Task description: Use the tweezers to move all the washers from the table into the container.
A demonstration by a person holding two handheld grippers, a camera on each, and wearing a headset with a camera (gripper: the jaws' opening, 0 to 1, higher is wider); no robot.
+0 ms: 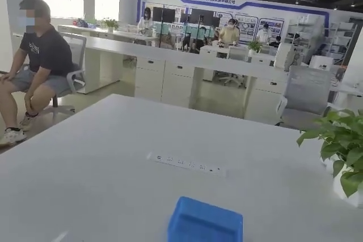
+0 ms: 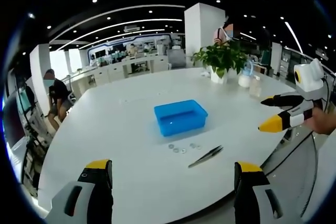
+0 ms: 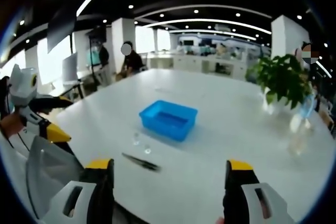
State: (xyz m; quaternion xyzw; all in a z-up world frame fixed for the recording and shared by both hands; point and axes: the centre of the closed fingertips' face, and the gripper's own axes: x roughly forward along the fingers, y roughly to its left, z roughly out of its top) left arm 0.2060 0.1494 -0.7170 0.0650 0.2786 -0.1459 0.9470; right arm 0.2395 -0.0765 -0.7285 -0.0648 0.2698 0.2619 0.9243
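Both the left tongs [image 2: 172, 166] and right tongs [image 3: 169, 164] gape wide, empty, so one should close squarely across the tweezers [image 2: 206, 156] near the blue container [image 2: 180, 117], beside the washers [image 2: 182, 148].

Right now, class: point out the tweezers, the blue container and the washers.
tweezers [image 2: 206, 156]: left gripper view, middle of the arms.
blue container [image 2: 181, 126]: left gripper view, near side wall.
washers [image 2: 183, 151]: left gripper view, one washer of the cluster.

Grey tools [image 2: 172, 166] carry black, yellow-tipped jaws.
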